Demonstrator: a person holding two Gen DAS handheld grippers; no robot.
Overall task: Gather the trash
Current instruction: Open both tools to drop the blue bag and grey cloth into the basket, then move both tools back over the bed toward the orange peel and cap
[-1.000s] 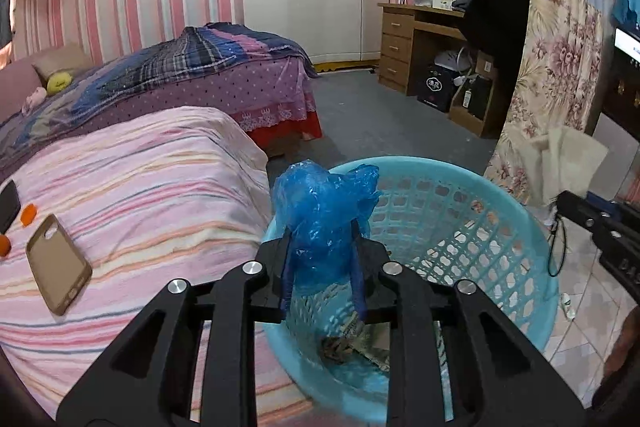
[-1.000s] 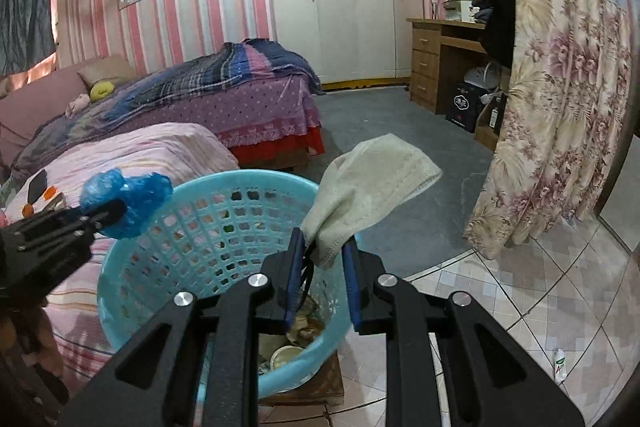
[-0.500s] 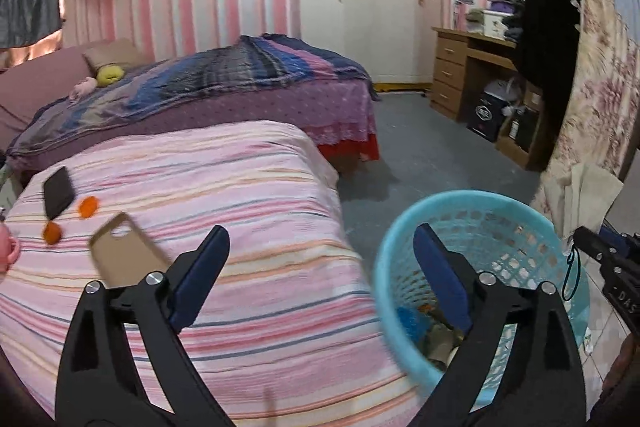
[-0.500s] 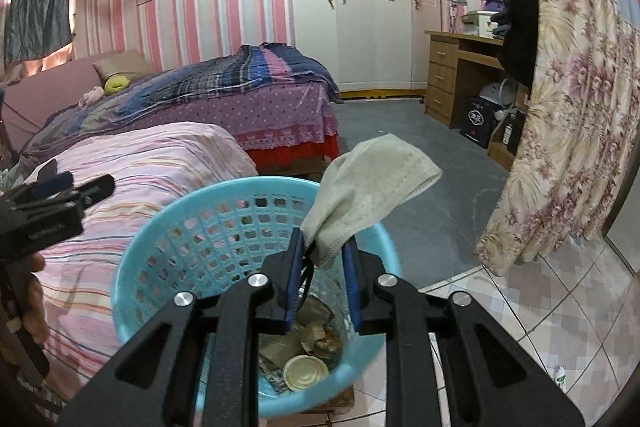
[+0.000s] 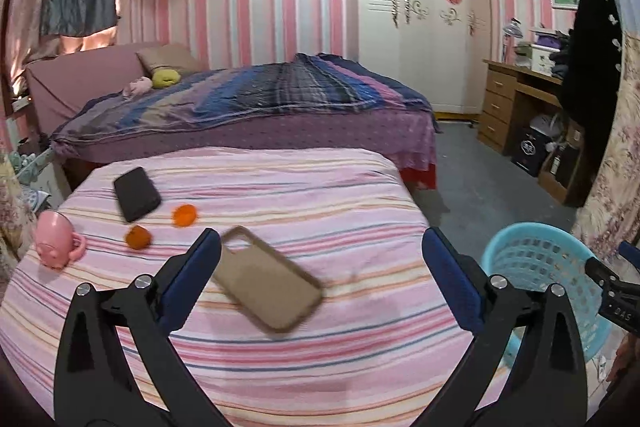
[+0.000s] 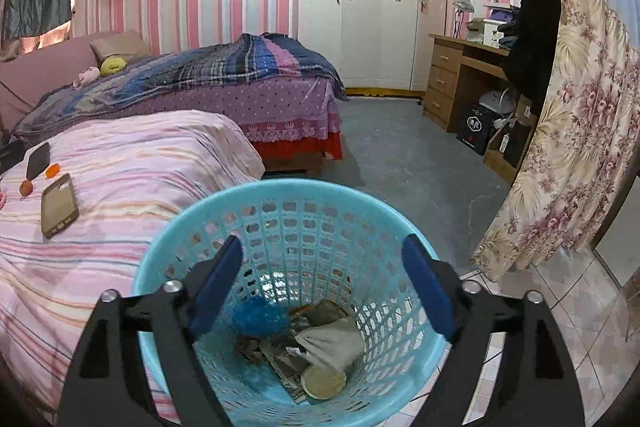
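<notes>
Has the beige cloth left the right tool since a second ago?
Yes. The right tool has just opened with nothing between its jaws, and the beige cloth now lies down inside the blue basket.

White letters reading "DAS" stand on the black body of the right gripper at the right edge of the left wrist view; a black box under the desk carries a white round mark whose characters are too small to read.
</notes>
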